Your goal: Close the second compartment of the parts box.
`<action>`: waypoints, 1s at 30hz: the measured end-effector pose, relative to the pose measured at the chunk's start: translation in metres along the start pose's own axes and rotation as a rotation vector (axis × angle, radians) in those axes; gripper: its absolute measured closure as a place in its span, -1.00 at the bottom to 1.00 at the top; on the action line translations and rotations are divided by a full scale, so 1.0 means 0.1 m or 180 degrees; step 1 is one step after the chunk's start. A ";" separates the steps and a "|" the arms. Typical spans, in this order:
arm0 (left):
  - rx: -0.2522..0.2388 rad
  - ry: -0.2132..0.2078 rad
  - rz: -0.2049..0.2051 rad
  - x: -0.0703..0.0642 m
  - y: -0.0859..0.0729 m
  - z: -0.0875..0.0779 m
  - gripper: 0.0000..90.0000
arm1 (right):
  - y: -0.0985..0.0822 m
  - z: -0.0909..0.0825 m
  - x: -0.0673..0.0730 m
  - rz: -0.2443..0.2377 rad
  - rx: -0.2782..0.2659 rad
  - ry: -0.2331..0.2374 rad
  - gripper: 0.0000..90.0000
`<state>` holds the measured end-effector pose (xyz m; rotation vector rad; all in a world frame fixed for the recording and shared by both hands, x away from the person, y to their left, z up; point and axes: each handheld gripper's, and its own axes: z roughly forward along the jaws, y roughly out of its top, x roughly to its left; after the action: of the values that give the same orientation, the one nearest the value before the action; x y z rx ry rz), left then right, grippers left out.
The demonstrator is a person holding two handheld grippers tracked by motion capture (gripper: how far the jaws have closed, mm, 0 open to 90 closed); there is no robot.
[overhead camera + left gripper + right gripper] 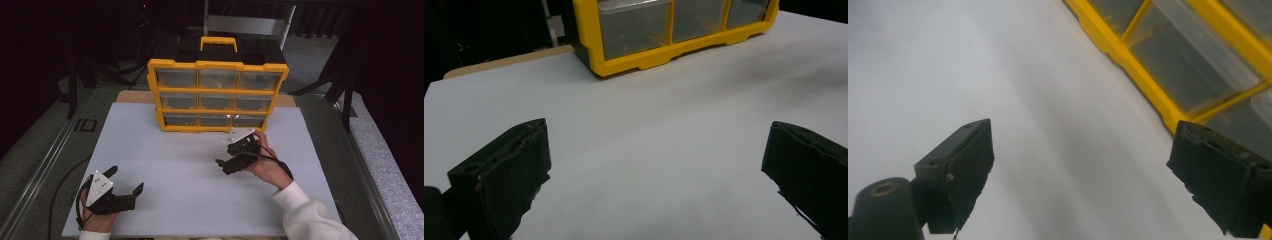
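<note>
Both claws wide open, holding nothing.
Right claw (235, 152) near yellow organizer (218, 94), drawers look shut I think; left claw (125, 180) rests on white desk (190, 195).

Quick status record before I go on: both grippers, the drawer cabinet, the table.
left gripper: open, holding nothing, near the table's front left corner
right gripper: open, holding nothing, close in front of the cabinet's bottom right drawer
drawer cabinet: yellow frame, three rows of three clear drawers, all shut, yellow handle on top, at the far edge
drawer contents: cannot tell
table: white top
</note>
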<state>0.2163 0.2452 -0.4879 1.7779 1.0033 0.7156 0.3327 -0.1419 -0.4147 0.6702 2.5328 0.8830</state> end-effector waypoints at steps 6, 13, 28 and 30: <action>0.0005 -0.0003 0.0004 0.00 0.00 0.00 -1.00 | -0.24 -0.11 0.07 0.0070 -0.0052 -0.0147 -0.79; -0.0023 -0.0027 -0.0029 0.00 0.01 0.00 -1.00 | -0.61 -0.26 0.08 0.0431 -0.0280 -0.0159 -0.78; -0.0053 -0.0062 -0.0041 -0.01 0.01 0.02 -1.00 | -1.36 -0.31 0.12 0.0945 -0.0859 -0.0422 -0.78; -0.0057 -0.0067 -0.0046 -0.01 0.01 0.03 -1.00 | -1.45 -0.33 0.14 0.1006 -0.0987 -0.0466 -0.78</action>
<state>0.2182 0.2424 -0.4877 1.7577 0.9919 0.6936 0.2597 -0.2503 -0.4879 1.0059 2.1304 1.2500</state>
